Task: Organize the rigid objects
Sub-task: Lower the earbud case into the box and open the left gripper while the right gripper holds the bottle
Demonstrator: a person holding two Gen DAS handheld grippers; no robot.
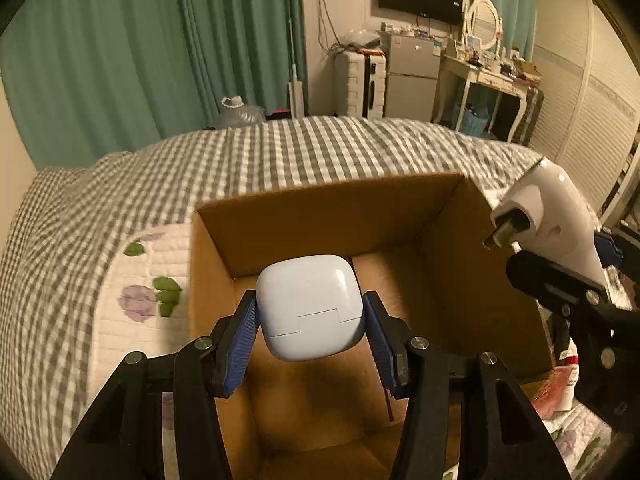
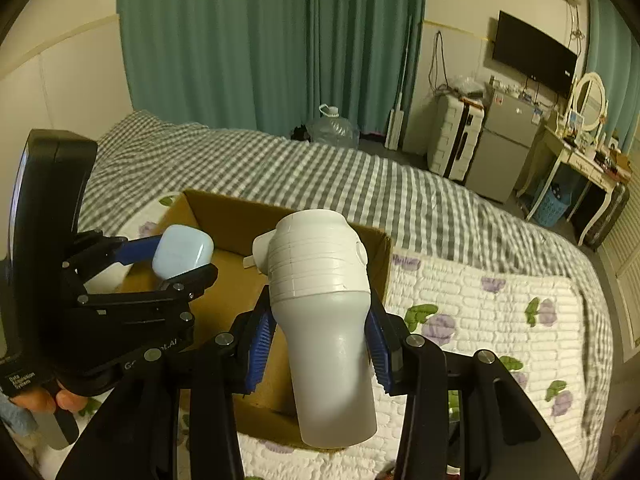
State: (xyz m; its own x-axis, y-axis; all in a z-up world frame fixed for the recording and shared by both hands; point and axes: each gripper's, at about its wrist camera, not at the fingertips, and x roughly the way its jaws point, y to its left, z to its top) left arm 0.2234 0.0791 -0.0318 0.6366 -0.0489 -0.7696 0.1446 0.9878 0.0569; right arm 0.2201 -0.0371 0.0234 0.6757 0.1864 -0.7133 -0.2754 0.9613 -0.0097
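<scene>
The left gripper [image 1: 310, 334] is clamped on a pale blue rounded case [image 1: 310, 306], its blue pads [image 1: 240, 350] pressing the case's left and right sides. The case hangs over the open cardboard box [image 1: 320, 208], above the box floor and not touching it. Its seam with a stepped notch faces the left wrist camera, and the domed, broader end points toward 12 o'clock, away from the gripper; it is nearly as wide as long, so its long axis is hard to tell.

In the right wrist view the right gripper [image 2: 320, 340] is clamped on the narrower neck of a white hair dryer [image 2: 320, 280]. The body's long axis runs from 6 o'clock, where the plain cylindrical end sits nearest the camera, up to 12 o'clock, where the ribbed, wider section ends. A short stub juts from the ribbed part toward 9 o'clock. The dryer hangs over the box's right-hand part, just inside its 3 o'clock wall.

The box rests on a white quilt with purple flowers [image 2: 480, 300], spread over a grey checked bedcover [image 2: 320, 176]. From the right wrist camera the left gripper and its case sit at 9 o'clock, a hand [image 2: 44, 398] gripping its handle
</scene>
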